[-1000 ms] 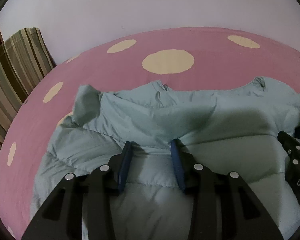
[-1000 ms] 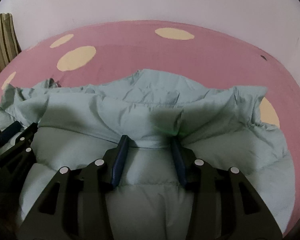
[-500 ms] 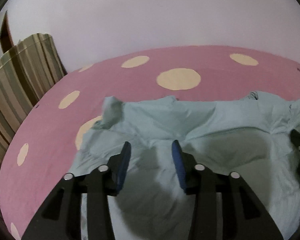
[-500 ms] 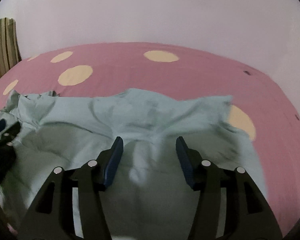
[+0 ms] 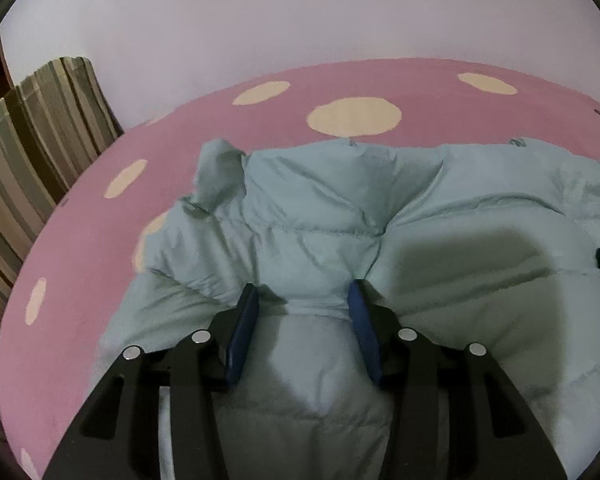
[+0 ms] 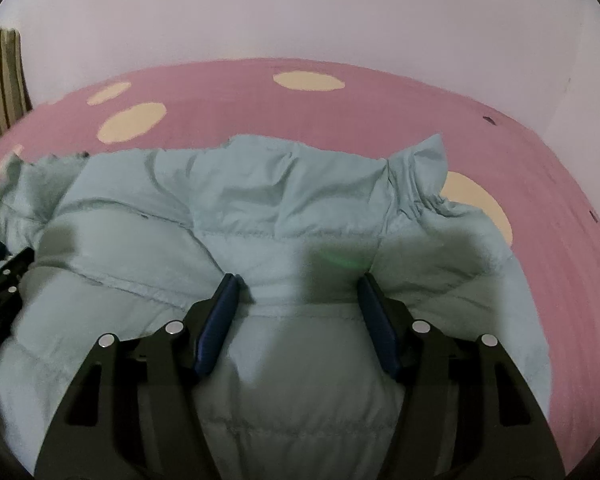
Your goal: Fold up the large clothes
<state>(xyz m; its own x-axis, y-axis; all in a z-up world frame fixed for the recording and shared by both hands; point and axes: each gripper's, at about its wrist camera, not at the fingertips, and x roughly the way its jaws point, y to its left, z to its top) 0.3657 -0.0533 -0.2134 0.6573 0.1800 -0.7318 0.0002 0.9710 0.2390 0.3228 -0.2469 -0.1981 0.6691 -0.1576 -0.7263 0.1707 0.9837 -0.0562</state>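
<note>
The pale green puffer jacket (image 5: 380,216) lies on the pink dotted bedsheet (image 5: 100,240). The left gripper (image 5: 304,300) and right gripper (image 6: 296,292) have just been opening; padding bulges between the spread jaws. Better to lift both together, so the fold stays flat.

This looks like a bedroom in someone's home. A bed (image 5: 228,128) fills most of the room in front of me, covered in a pink sheet with big cream dots. A plain pale wall (image 5: 300,12) runs behind it, and a striped cushion or curtain (image 5: 40,120) in greens and browns stands at the left. A puffy pale blue-green jacket (image 6: 260,208) lies spread on the bed.
</note>
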